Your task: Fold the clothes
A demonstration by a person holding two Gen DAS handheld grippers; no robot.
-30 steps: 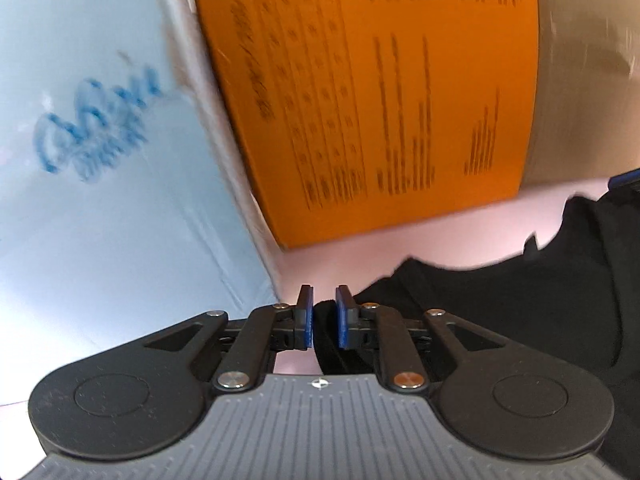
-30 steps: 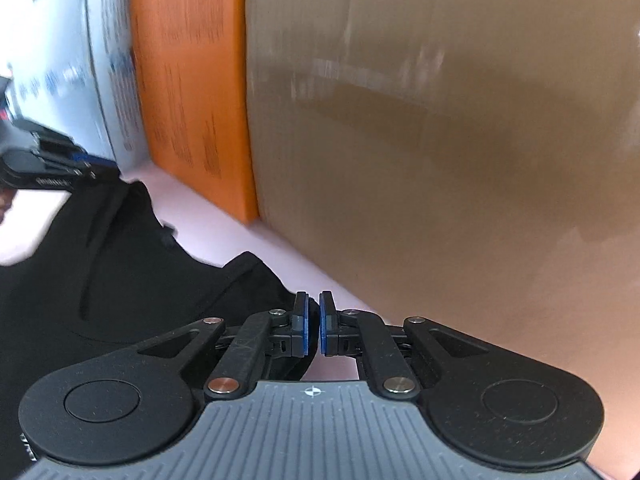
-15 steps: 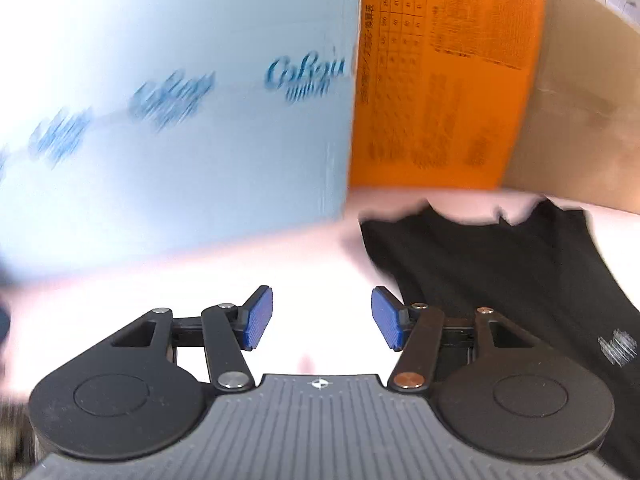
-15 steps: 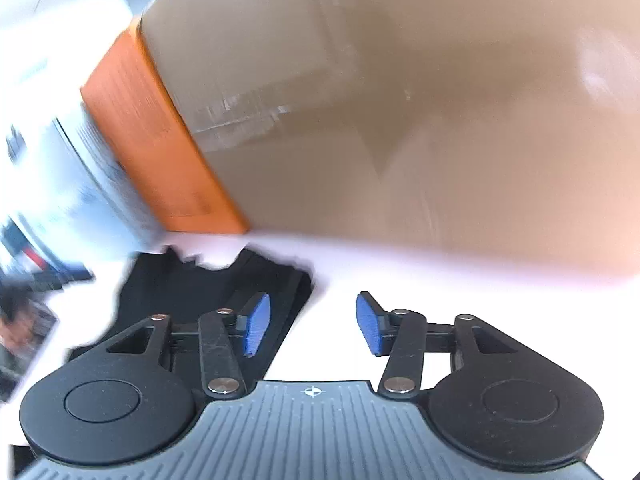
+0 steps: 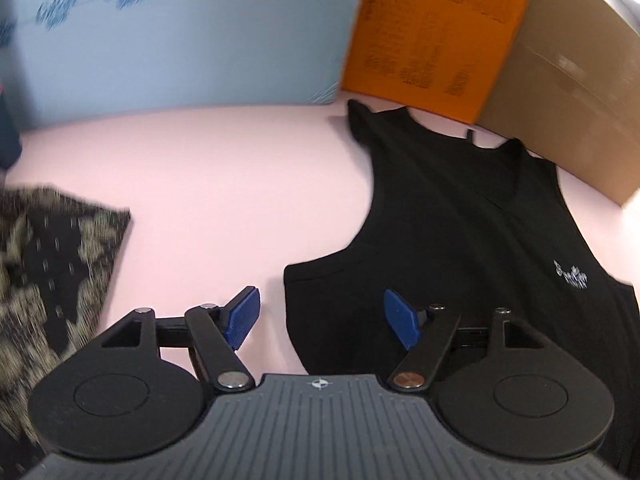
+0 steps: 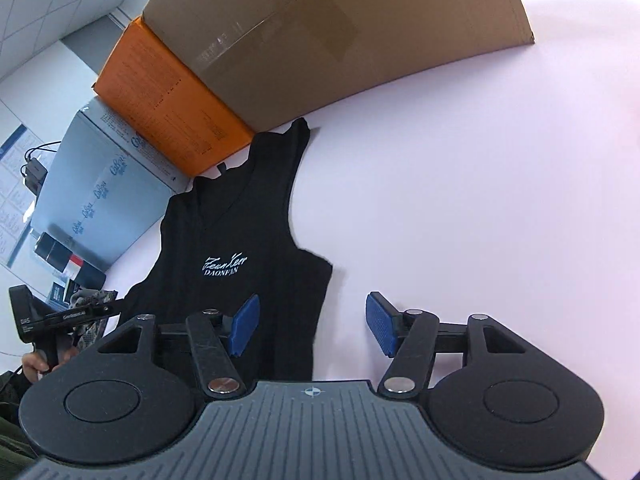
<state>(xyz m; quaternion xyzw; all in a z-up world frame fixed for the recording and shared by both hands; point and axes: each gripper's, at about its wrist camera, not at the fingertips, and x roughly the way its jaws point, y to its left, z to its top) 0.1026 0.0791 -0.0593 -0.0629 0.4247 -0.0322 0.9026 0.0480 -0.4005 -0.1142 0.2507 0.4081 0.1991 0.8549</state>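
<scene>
A black sleeveless top (image 5: 460,232) with a white logo lies flat on the pink table, straps toward the boxes; it also shows in the right wrist view (image 6: 240,256). My left gripper (image 5: 322,322) is open and empty above the top's left side edge. My right gripper (image 6: 312,324) is open and empty above the top's right side edge. The left gripper also shows in the right wrist view (image 6: 68,316) at far left.
A light blue box (image 5: 180,36), an orange box (image 5: 436,36) and a brown cardboard box (image 5: 568,92) stand along the table's back. A folded patterned cloth (image 5: 52,272) lies at the left. Bare pink table (image 6: 480,200) extends to the right of the top.
Both grippers let go of the top's straps, opened, and pulled back and up from the boxes. The top now lies spread flat.
</scene>
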